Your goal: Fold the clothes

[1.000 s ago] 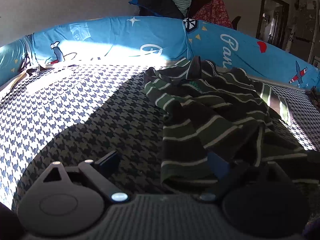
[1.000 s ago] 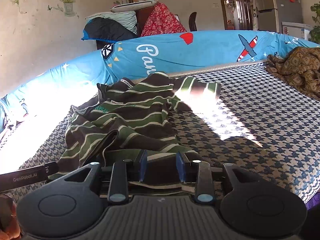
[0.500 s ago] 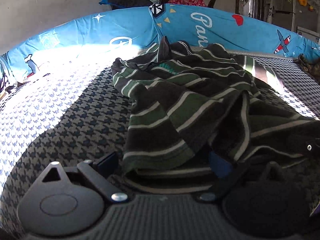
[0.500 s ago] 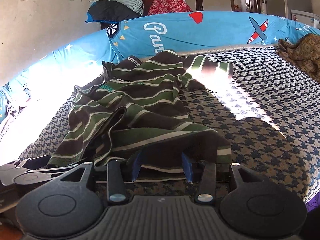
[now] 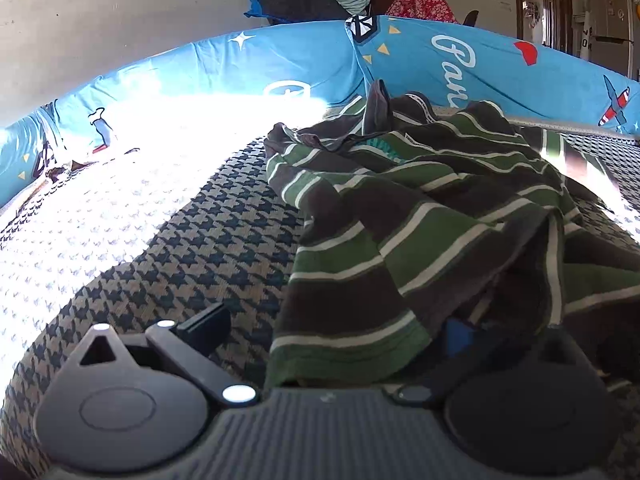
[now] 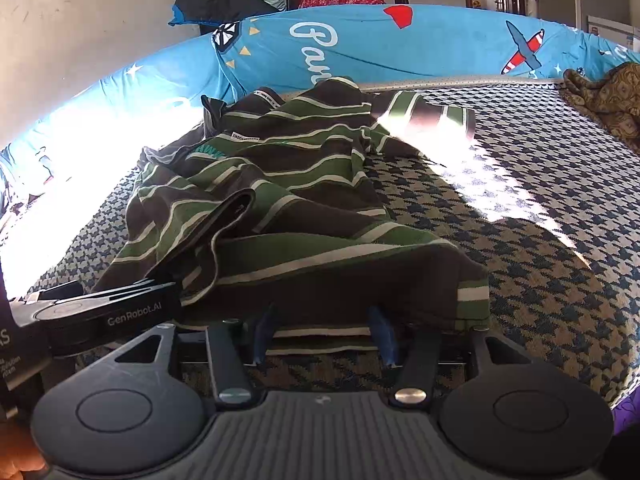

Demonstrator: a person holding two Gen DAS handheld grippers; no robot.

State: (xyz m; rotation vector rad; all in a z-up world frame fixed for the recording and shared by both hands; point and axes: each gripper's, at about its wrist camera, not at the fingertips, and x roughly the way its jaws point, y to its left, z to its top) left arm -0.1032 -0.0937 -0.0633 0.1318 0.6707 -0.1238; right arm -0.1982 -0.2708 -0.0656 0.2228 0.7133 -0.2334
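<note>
A: Our striped shirt [image 6: 280, 184] lies crumpled on the houndstooth bed cover [image 6: 520, 220], its near hem draped over both tools.

B: The right gripper [image 6: 322, 334] stands open, hem across its blue fingertips [image 6: 382, 328], nothing pinched. The left gripper [image 5: 332, 340] looks spread wide too; whether its buried finger has hold of cloth, we cannot tell.

A: If we close now, we might catch only one layer, and the fold would skew.

B: Only the right view shows the brown garment [image 6: 608, 96]; only the left shows the spread black finger [image 5: 204, 326].
</note>
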